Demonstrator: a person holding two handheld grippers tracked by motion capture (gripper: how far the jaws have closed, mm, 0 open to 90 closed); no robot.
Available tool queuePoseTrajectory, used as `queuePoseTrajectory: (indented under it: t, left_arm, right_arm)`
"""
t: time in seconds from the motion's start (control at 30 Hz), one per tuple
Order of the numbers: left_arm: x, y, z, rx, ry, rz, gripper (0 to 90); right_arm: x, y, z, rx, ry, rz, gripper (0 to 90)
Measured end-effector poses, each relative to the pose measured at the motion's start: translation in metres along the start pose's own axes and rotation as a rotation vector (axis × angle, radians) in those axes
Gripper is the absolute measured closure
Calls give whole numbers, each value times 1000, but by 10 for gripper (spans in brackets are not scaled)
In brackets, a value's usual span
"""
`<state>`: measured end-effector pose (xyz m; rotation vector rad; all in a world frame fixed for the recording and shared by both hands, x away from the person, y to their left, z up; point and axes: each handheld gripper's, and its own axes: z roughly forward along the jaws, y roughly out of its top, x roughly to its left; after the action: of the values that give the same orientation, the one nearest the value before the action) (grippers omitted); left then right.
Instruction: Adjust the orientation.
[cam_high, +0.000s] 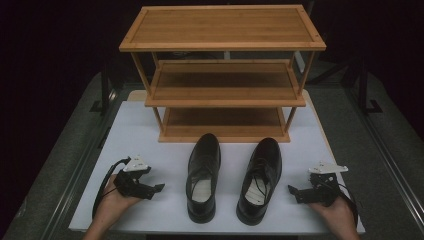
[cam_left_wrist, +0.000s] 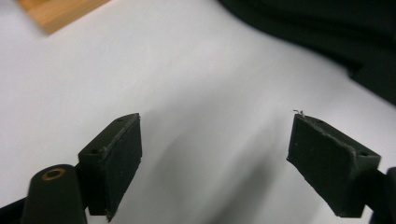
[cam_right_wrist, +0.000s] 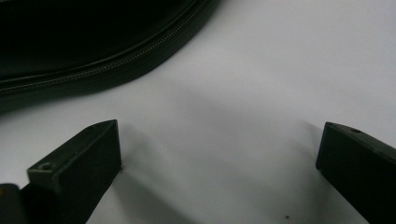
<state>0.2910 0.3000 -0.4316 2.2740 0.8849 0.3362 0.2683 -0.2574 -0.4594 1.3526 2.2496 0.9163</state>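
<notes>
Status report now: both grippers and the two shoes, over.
Left gripper open, nothing held. Right gripper open, nothing held. Left shoe and right shoe upright on table, before rack. Nothing between.

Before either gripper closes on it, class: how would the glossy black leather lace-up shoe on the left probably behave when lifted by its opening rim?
The left black leather lace-up shoe probably keeps its shape: the upper stands open unsupported. Its polished surface may slip between flat pads. Gripped at the rim, the long toe would likely dip, since most of its length lies ahead of the opening.
</notes>
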Motion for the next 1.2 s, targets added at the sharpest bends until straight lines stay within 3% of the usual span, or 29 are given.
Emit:
queuePoseTrajectory:
  t: [0.23, 0.33, 0.53, 0.67, 0.83, 1.0, 1.2]
  left_arm:
    - [13, -21, -9, 19, 36, -29, 0]
    - [17, -28, -8, 28, 51, -28, 0]
    - [19, -36, -7, -21, 40, -29, 0]
    - [19, -36, -7, -22, 42, -29, 0]
    - [18, -36, -7, -21, 44, -27, 0]
    - [19, -36, -7, -22, 43, -30, 0]
    - [18, -37, -7, -27, 46, -29, 0]
  right_arm:
    - [0, 0, 0, 1, 0, 0, 0]
    - [0, 0, 0, 0, 1, -1, 0]
    - [0, 0, 0, 2, 1, 1, 0]
    - [-1, 1, -1, 7, 6, 0, 15]
    - [-4, 7, -12, -47, -4, 17, 198]
    - [-3, 16, -22, -87, -14, 34, 450]
    - [-7, 35, -21, -102, 20, 20, 762]
